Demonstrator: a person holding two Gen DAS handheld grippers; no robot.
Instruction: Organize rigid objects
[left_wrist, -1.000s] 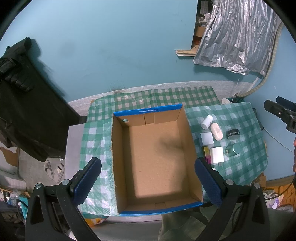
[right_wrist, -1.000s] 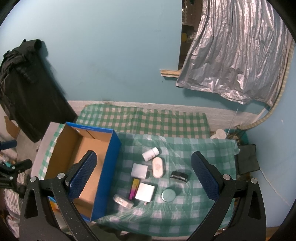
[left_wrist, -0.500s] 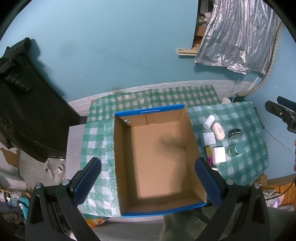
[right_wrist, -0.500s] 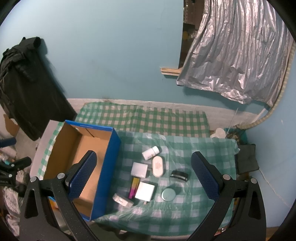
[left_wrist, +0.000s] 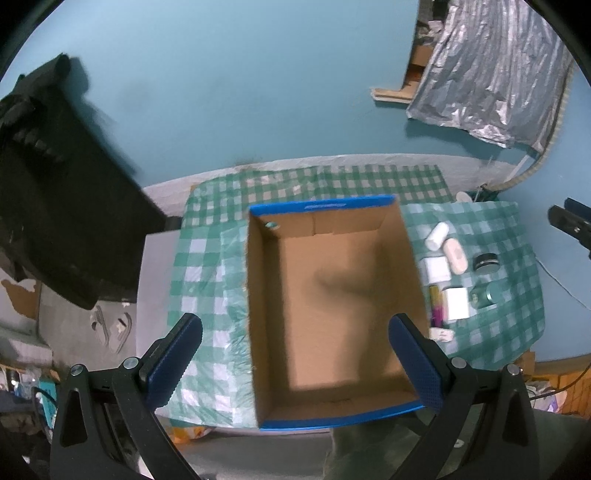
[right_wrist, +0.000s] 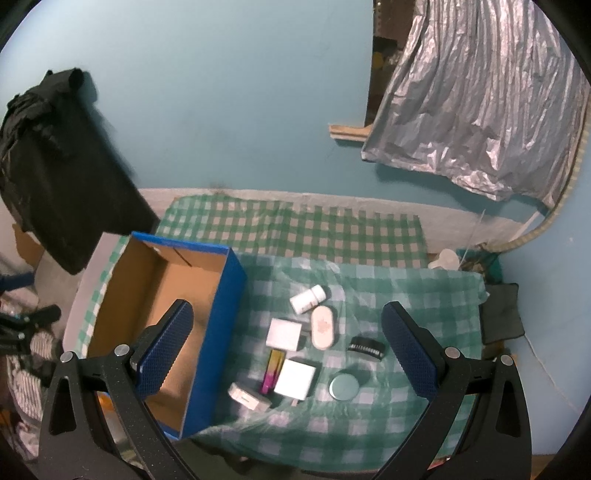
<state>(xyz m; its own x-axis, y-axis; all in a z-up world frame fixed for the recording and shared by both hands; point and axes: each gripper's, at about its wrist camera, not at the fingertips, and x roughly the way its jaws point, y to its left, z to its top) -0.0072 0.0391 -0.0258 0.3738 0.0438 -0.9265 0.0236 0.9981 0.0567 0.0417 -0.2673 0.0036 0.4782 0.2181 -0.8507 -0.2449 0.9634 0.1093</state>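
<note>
Right wrist view: I look down on a checked tablecloth with an open cardboard box at its left end, and I take the box as my landmark throughout. Its brown floor shows bare in both views, so by my reading nothing has been sorted yet and the whole job remains.

Going left to right from the box's blue right wall: a small white packet and a pink-and-yellow stick lie just beside it, then two white square boxes, one farther from me and one nearer. Right of those sit a white bottle on its side, a white oval case, a black ribbed lid and a round green tin, the items farthest from the box. All eight are still on the cloth, close together but none inside.

My left gripper hangs above the box, fingers spread wide to either side of its near end, holding nothing and touching nothing. My right gripper hovers over the cluster right of the box, likewise spread wide and carrying nothing.
</note>
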